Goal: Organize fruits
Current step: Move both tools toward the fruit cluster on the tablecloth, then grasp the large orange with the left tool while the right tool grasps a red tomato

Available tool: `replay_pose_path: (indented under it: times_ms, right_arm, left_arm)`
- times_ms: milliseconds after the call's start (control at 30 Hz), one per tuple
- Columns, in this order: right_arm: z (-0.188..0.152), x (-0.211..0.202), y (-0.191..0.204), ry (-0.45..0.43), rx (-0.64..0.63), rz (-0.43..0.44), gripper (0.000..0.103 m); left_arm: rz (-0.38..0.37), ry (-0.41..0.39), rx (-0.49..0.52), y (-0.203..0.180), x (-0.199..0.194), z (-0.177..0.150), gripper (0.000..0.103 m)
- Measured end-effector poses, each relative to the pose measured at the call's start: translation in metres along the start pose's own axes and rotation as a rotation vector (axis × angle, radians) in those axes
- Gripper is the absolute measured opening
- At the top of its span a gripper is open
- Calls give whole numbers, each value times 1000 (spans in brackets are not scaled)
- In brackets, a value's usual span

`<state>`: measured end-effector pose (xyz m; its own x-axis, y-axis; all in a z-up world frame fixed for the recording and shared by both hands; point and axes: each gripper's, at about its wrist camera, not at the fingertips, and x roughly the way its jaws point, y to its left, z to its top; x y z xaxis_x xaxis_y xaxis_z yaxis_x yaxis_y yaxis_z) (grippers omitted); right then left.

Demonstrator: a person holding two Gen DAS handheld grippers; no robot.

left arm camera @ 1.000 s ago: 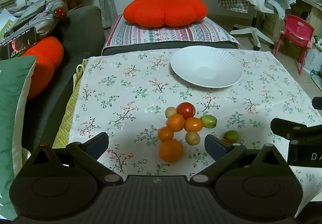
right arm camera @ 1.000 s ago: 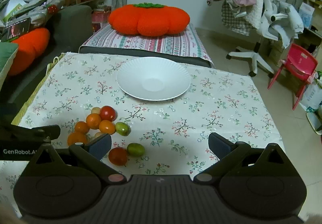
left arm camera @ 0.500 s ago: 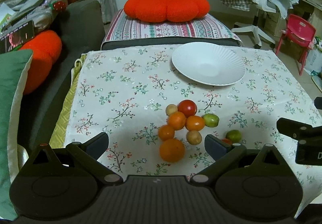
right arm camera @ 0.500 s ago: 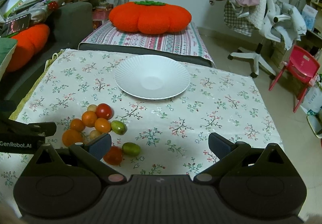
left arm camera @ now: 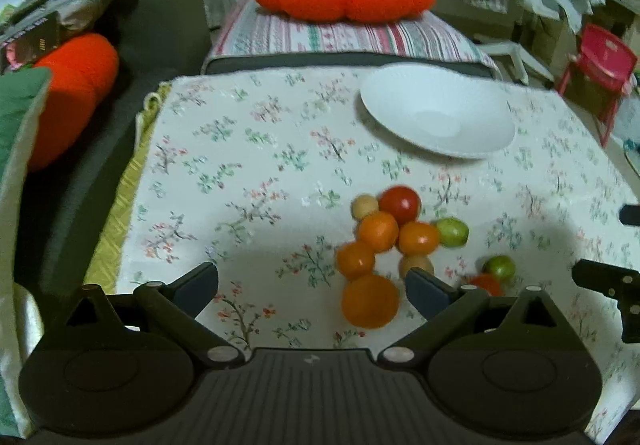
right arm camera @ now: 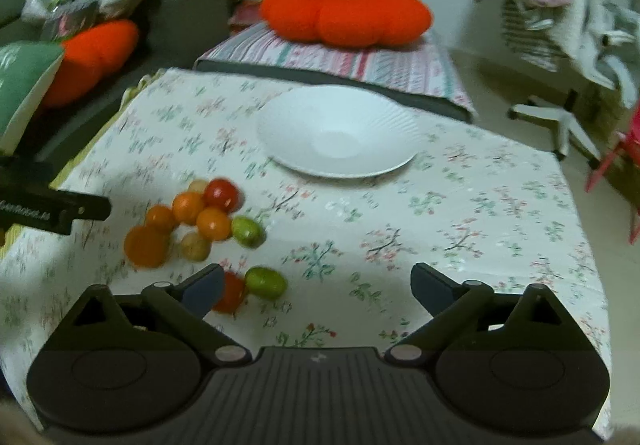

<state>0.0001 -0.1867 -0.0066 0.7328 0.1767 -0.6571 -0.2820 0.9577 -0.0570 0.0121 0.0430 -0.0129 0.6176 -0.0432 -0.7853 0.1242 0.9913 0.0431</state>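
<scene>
Nothing of the task is done yet, in my judgement: the white plate point(right arm camera: 338, 131) at upper centre of the right wrist view holds no fruit, and every piece lies on the floral tablecloth point(right arm camera: 480, 213). All the moving is therefore left, assuming the plate is the intended destination. Taking the items from largest to smallest, I record one tablecloth and one plate, then the fruit cluster point(left arm camera: 394, 237) at centre right of the left wrist view. I count nine pieces: one large orange point(left arm camera: 370, 301) at the near end; three smaller oranges point(left arm camera: 378, 231) bunched together; two red tomatoes, one point(left arm camera: 400, 203) at the far end and one point(right arm camera: 232, 291) apart, half hidden behind my right gripper's left finger; two green fruits, one point(right arm camera: 248, 231) touching the cluster and one point(right arm camera: 266, 283) just beside the near red tomato; and two small tan round fruits point(left arm camera: 364, 206). That makes ten by the tally, so I correct my count to ten; blur leaves me unsure of any more. My left gripper point(left arm camera: 312, 287) has its jaws spread wide and empty, the large orange just inside its right finger. My right gripper point(right arm camera: 318, 287) is likewise wide apart, holding nothing.
</scene>
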Motion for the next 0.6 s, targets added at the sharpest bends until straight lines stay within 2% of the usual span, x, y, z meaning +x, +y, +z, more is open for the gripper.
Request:
replay_pose_path:
  times_ms: [167,267,467,600]
  right_arm:
    - [-5,12,7,50,-52,71,88]
    - [-9,20,3,116,-63,109,81]
    - [-15,31,10,158,-99,159,70]
    - [-17,36,18,165,-103,211,63]
  left_arm:
    - [-51,34,44,-6,16,-12,80]
    - [-70,37,59,-9,22,-14,77]
    - [-95,50,82,-16,33,-15,60]
    - [-113,52,90,-18,39,-16,53]
